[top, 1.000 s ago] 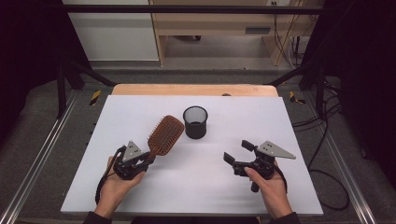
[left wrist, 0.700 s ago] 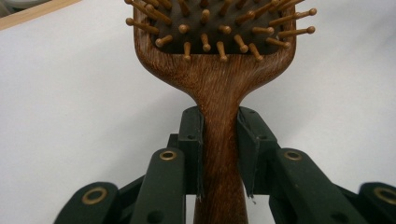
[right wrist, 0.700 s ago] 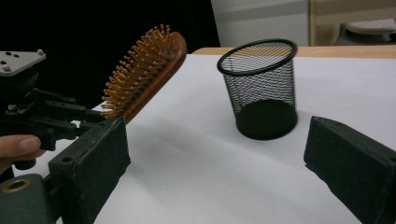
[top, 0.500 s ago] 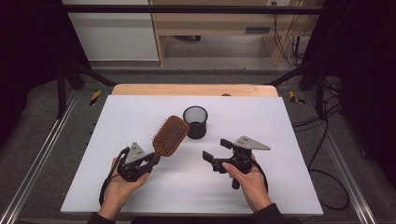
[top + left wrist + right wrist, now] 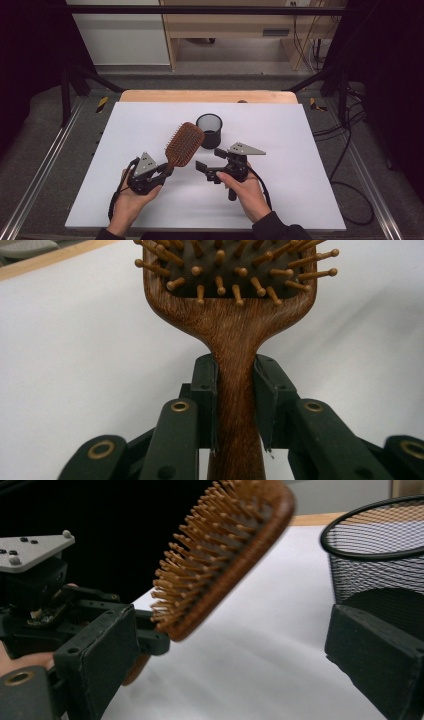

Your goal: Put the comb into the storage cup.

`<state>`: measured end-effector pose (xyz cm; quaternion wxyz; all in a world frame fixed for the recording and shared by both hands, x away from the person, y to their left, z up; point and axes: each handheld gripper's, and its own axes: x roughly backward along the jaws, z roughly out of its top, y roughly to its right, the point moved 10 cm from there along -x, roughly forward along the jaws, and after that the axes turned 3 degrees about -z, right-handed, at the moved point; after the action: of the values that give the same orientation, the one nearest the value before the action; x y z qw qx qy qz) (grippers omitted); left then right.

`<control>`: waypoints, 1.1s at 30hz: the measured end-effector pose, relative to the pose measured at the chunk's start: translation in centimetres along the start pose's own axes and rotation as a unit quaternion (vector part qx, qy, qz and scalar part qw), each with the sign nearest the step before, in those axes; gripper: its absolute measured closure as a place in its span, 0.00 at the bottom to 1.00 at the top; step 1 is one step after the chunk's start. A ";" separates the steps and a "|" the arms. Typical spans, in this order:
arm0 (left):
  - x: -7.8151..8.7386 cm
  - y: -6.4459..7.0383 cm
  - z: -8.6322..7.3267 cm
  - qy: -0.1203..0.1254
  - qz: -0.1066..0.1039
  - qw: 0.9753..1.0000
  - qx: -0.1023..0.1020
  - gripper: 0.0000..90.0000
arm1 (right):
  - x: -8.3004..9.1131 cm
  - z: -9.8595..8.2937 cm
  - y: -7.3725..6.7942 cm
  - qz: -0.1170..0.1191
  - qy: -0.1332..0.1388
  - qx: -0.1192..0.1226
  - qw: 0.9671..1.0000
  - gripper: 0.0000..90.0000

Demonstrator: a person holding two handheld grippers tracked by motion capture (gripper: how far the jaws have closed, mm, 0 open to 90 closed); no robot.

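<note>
Left hand-held gripper [image 5: 164, 171] clenched on the neck of the wooden hairbrush [image 5: 184, 144], head raised off the desk [image 5: 300, 150] and tilted toward the black mesh cup [image 5: 209, 129]. Right hand-held gripper [image 5: 207, 167] released, jaws spread wide, just beside the brush head on the cup side.

We judge the step in hand to be a handover, or a steadying, before the brush goes into the cup. To do it well we would close the right jaws on the wooden rim or back of the head, not on the bristles, which would flex and let it slip. We would release the left only once the right is firm. Keep the head clear of the cup's rim meanwhile.

Left gripper view: both jaws flat against the narrow neck of the hairbrush [image 5: 235, 365], bristles facing the camera, which the high view is too far off to settle.

Right gripper view: brush head [image 5: 225, 555] slanted between its open jaws, mesh cup [image 5: 380, 555] near behind the right-hand jaw, and the left hand-held gripper [image 5: 150, 630] beyond. High view alone gives the layout: cup well back of centre, both hands near the front edge.
</note>
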<state>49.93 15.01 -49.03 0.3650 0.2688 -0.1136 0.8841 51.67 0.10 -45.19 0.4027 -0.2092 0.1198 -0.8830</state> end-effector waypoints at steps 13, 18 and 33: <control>0.3 0.5 0.6 0.018 -0.006 1.000 -0.003 0.81 | -2.7 1.4 -1.4 0.023 -0.004 -0.032 0.999 0.12; 0.5 0.8 1.0 0.026 -0.008 1.000 -0.005 0.81 | -3.8 2.0 -1.9 0.031 -0.008 -0.038 0.999 0.13; 0.8 1.2 1.4 0.040 -0.011 0.999 -0.008 0.81 | -4.6 2.9 -2.3 0.052 -0.006 -0.063 0.997 0.27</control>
<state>49.19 14.09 -47.38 0.3806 0.2317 -0.1030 0.8893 54.22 5.02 -43.00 0.4345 -0.2324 0.1835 -0.8506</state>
